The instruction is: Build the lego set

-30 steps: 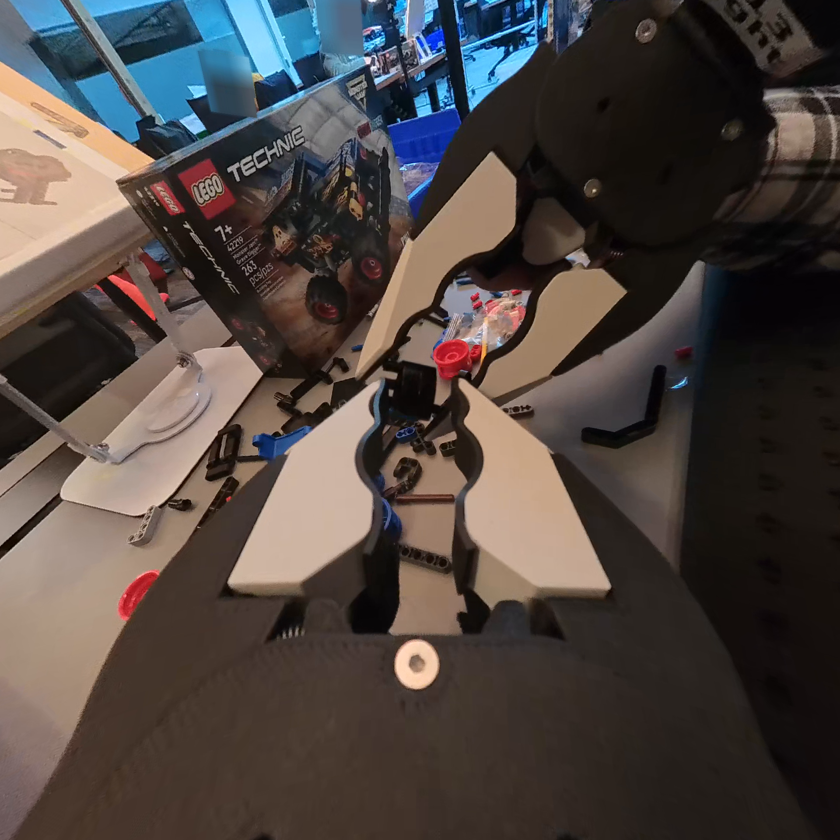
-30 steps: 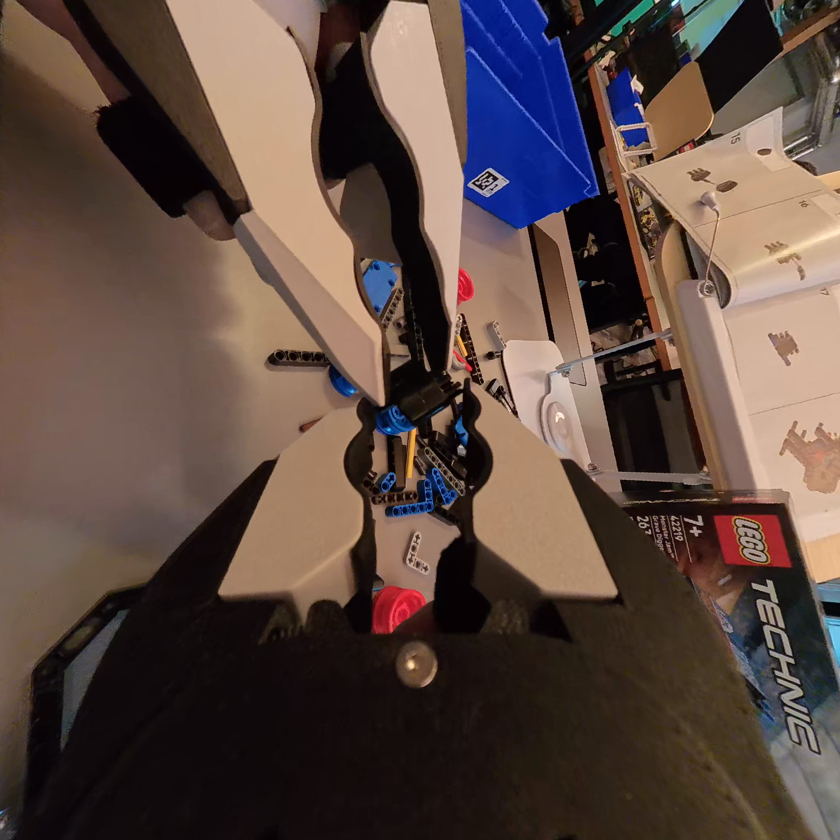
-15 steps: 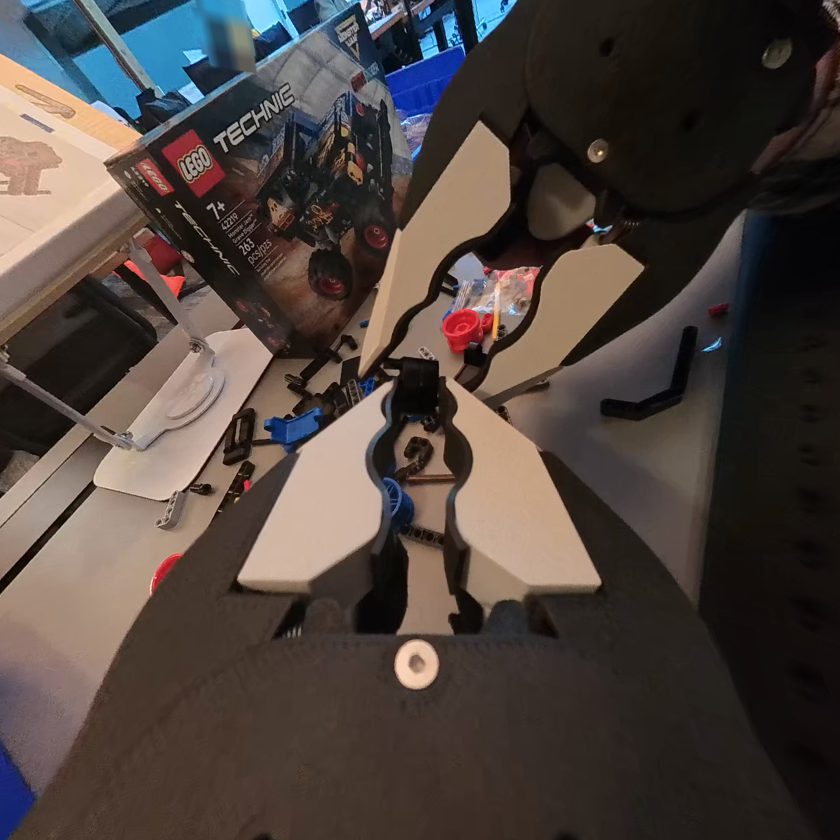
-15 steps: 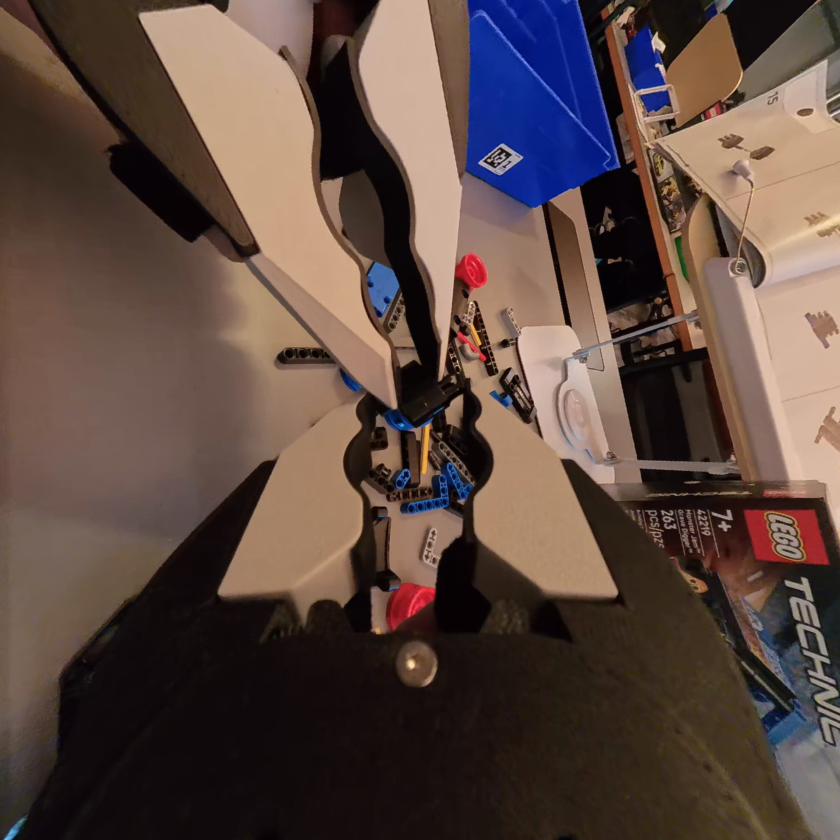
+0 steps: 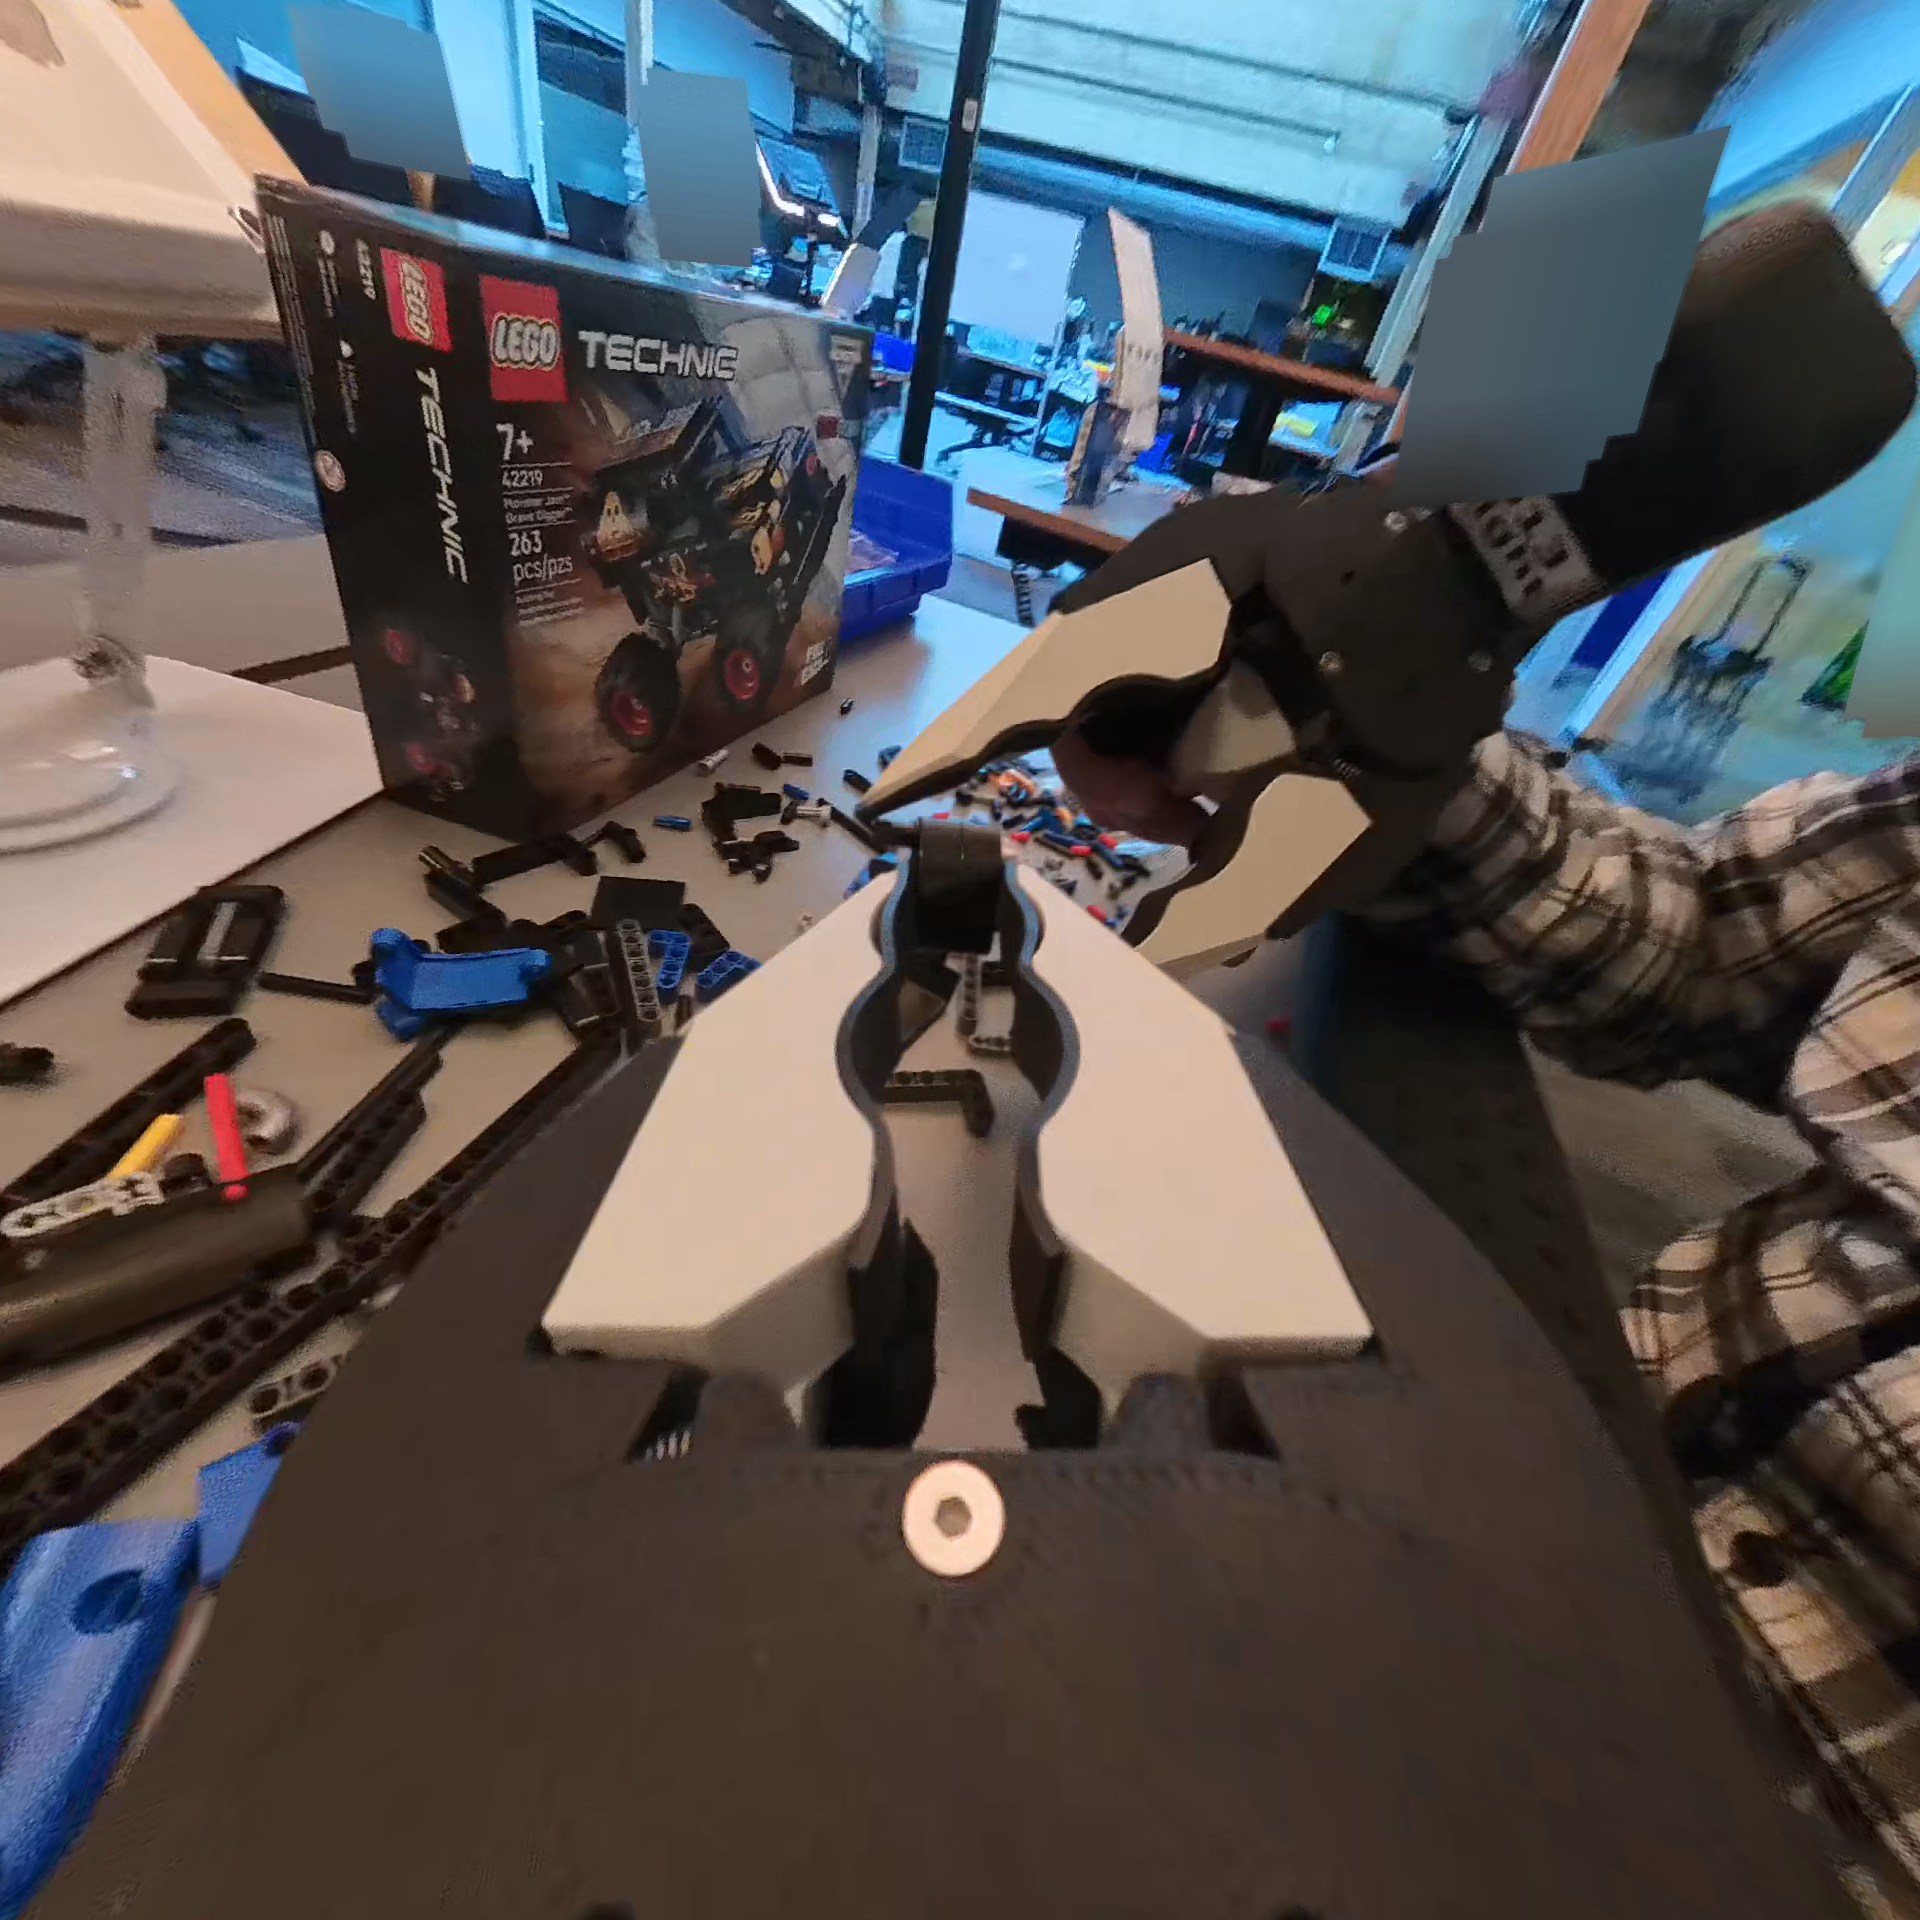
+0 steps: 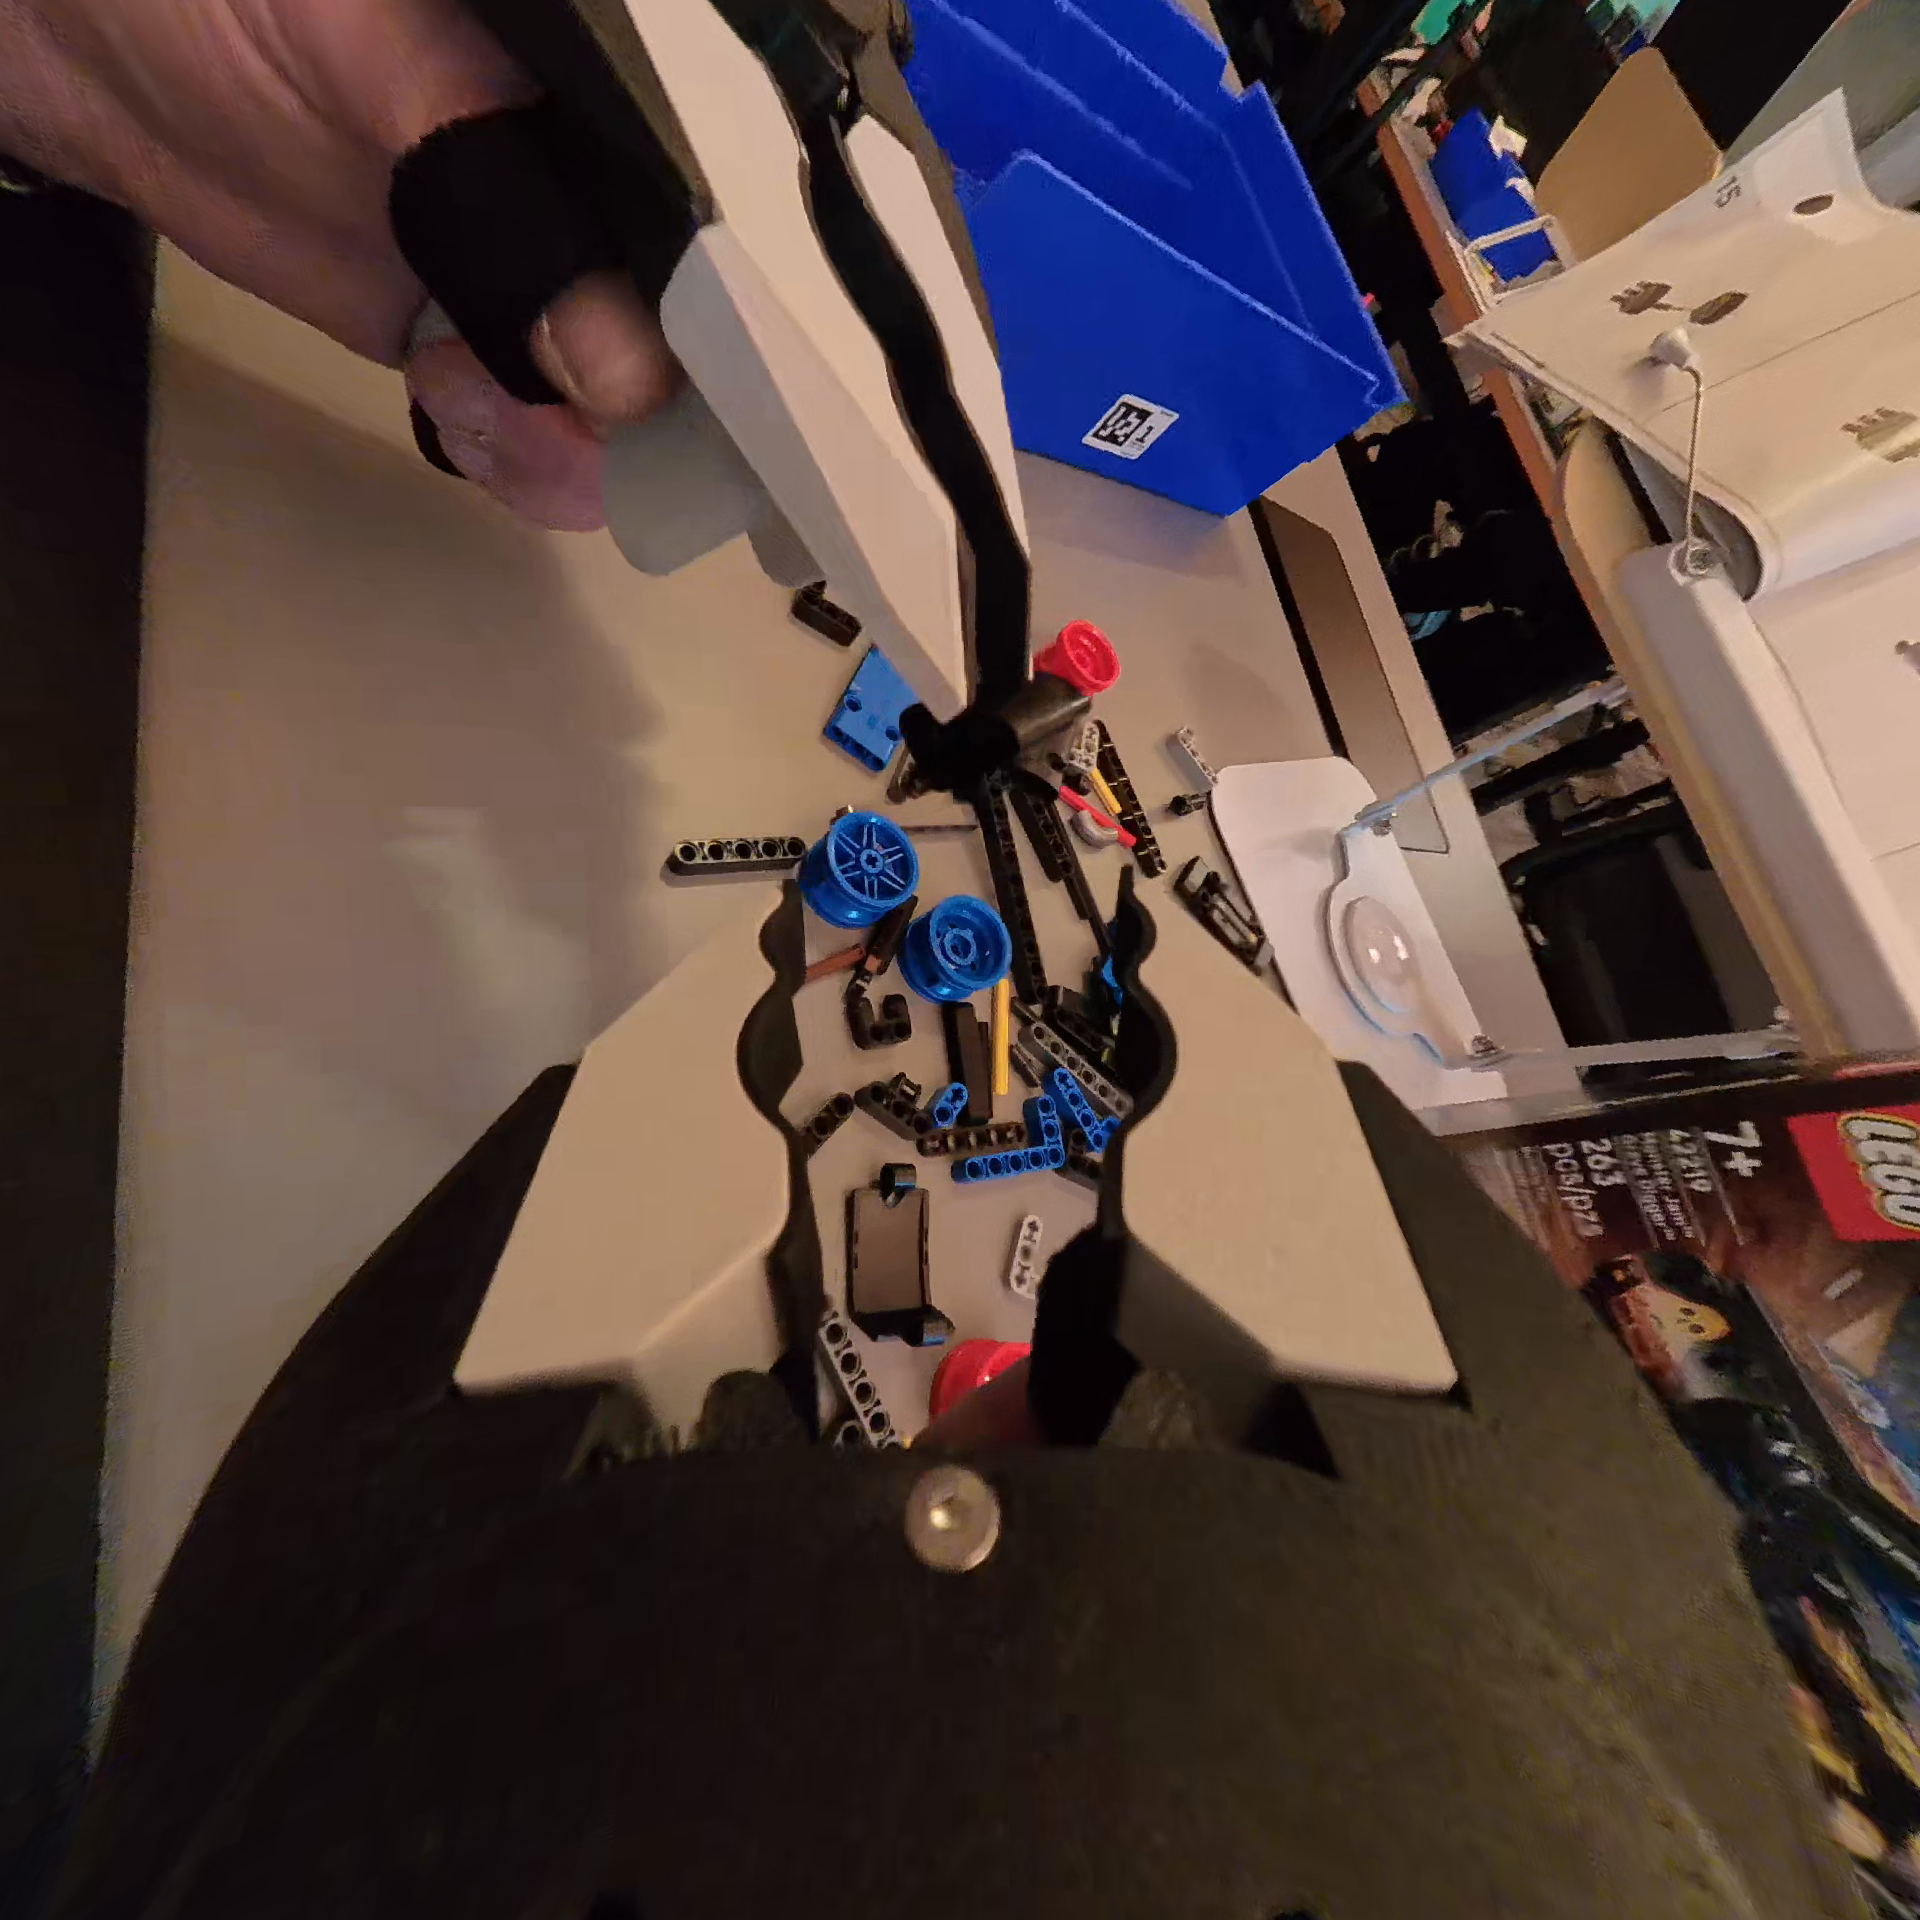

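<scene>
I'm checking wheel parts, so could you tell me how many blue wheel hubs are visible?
2: one blue hub beside a black beam, the other just right of it. More may be hidden.

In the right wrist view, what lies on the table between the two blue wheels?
Between the blue wheels lies a small black piece with a brown axle.

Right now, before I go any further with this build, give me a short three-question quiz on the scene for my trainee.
1. True or false: the right gripper is shut on a piece.
2. What does the left gripper hold at its tips? A) a black piece B) a red wheel hub C) a yellow axle
3. How many blue wheel hubs lie on the table in the right wrist view?

Key: 1 false, it is open and empty. 2 A. 3 two.
</scene>
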Available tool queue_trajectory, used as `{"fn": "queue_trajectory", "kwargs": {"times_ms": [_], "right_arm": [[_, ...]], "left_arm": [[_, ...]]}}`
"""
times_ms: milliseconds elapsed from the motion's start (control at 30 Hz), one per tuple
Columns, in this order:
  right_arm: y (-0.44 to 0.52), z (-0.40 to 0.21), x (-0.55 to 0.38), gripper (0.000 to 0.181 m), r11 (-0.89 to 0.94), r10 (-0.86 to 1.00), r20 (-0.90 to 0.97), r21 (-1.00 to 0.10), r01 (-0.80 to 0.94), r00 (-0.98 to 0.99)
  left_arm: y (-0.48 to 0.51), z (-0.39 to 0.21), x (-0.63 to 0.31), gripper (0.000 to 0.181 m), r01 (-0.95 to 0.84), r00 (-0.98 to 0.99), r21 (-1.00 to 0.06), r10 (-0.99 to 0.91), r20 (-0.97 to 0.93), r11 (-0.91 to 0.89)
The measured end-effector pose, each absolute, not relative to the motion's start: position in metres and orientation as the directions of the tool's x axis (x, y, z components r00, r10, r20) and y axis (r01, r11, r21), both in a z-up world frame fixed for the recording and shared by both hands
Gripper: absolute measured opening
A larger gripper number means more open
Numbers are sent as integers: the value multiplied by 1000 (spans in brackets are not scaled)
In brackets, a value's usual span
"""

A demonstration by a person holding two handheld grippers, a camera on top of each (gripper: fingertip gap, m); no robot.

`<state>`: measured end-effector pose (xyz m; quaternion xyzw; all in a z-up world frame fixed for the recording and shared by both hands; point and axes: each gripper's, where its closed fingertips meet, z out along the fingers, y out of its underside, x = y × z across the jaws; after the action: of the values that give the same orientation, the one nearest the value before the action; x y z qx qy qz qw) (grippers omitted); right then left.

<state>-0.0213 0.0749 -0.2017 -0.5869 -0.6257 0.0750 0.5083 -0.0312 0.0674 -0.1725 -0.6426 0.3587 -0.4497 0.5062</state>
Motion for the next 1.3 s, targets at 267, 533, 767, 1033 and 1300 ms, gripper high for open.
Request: {"fn": "queue_trajectory", "kwargs": {"times_ms": [267, 533, 767, 1033, 1300], "right_arm": [[75, -200, -16, 57, 254, 853, 471, -750, 611, 224], [63, -196, -24, 52, 272, 884, 430, -793, 545, 184], [66, -200, -20, 52, 253, 895, 407, -801, 543, 184], [55, -203, -23, 32, 237, 928, 349, -824, 514, 131], [57, -199, -24, 31, 247, 922, 358, -836, 490, 146]], "left_arm": [[70, -169, -37, 13, 89, 263, -932, -894, 363, -352], [62, -181, -25, 13, -16, 272, -955, -920, 282, -298], [56, -197, -15, 14, -125, 293, -958, -932, 212, -257], [50, -199, -6, 14, -137, 263, -961, -945, 197, -238], [52, -195, -8, 14, -107, 266, -965, -942, 205, -241]]}}
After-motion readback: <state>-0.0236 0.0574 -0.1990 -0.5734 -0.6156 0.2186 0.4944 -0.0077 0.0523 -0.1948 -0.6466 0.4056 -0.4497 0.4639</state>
